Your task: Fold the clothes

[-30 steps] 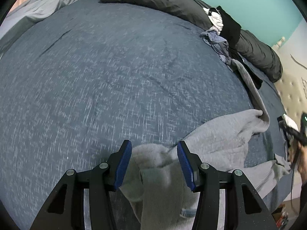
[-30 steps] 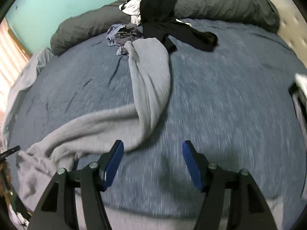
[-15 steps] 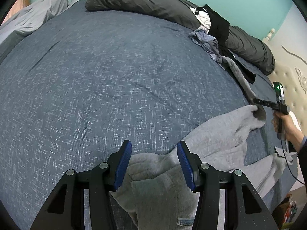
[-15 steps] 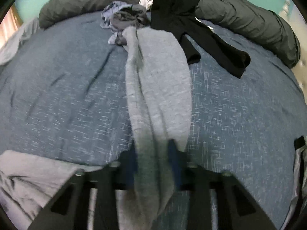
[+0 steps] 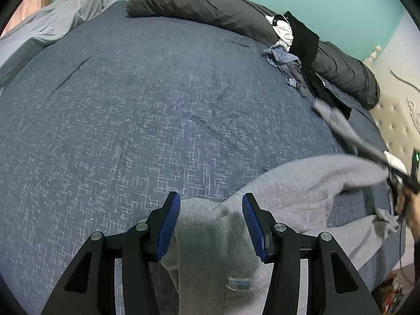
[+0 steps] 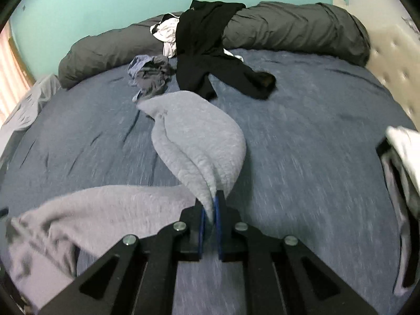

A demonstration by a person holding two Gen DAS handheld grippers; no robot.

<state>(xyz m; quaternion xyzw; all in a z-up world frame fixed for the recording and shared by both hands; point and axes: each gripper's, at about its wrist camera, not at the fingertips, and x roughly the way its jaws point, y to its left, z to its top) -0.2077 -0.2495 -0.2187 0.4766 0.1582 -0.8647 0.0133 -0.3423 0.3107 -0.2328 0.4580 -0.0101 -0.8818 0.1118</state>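
Presently the right tool sits low over the blue bedspread, its blue pads pressed together on a fold of the grey sweatshirt; the sleeve rises from the pinch and arcs away toward the far pile. From the left wrist view this same tool shows small at the right edge, gripped by a hand, with the stretched sleeve running up to it.

The left tool hovers level just above the near edge of the bed, its fingers spread wide and gripping nothing. Bunched sweatshirt fabric lies directly between and below its blue pads, with a small label showing on the cloth beneath; whether the pads touch the cloth cannot be told. The garment's body spreads rightward from there across the bedspread.

At the far side a black garment drapes over a rolled dark grey duvet, beside a white item and a crumpled blue-grey piece.
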